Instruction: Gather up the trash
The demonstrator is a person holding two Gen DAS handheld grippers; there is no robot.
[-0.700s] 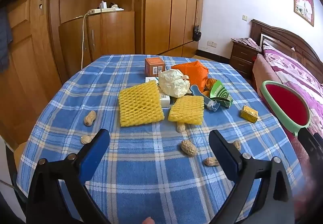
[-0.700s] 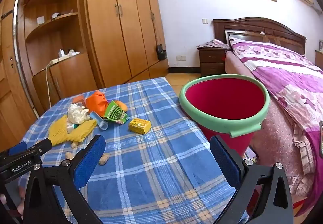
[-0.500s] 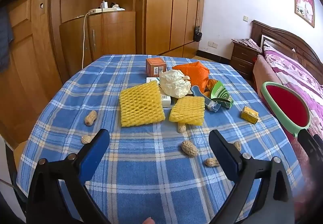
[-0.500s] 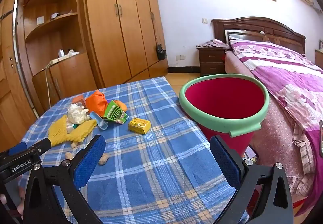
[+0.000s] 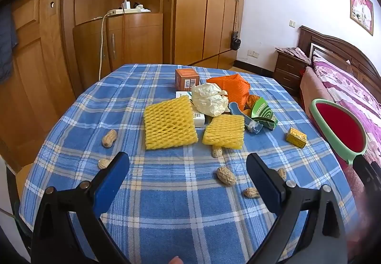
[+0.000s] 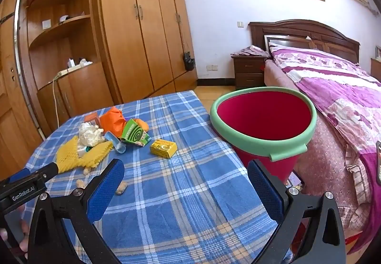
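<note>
Left wrist: left gripper [image 5: 188, 168] is hovering over the blue plaid table [image 5: 166, 216], jaws spread wide, gripping nothing. Trash pile is sitting at 12 o'clock — two yellow foam nets [image 5: 170, 125], crumpled paper [image 5: 209, 102], orange net [image 5: 232, 86]; peanuts [image 5: 225, 176] are lying scattered nearer.

Right wrist: right gripper [image 6: 185, 174] is also gaping, empty. Red bucket [image 6: 262, 121] is standing at 1 o'clock beside the table edge — small yellow box [image 6: 163, 148] at 11, trash pile at 10.

Blue, white and tan plaid tablecloth [image 5: 181, 211]. Two yellow foam nets [image 5: 170, 129]; one orange net [image 5: 234, 88]. Cream crumpled paper [image 5: 209, 102]. Orange box [image 5: 187, 77]; yellow box [image 6: 163, 148]. Green spiral-printed packet [image 6: 133, 133]. Red bucket [image 6: 264, 121] with green rim. Tan peanuts [image 5: 226, 176]. Purple floral bedspread [image 6: 333, 78].
</note>
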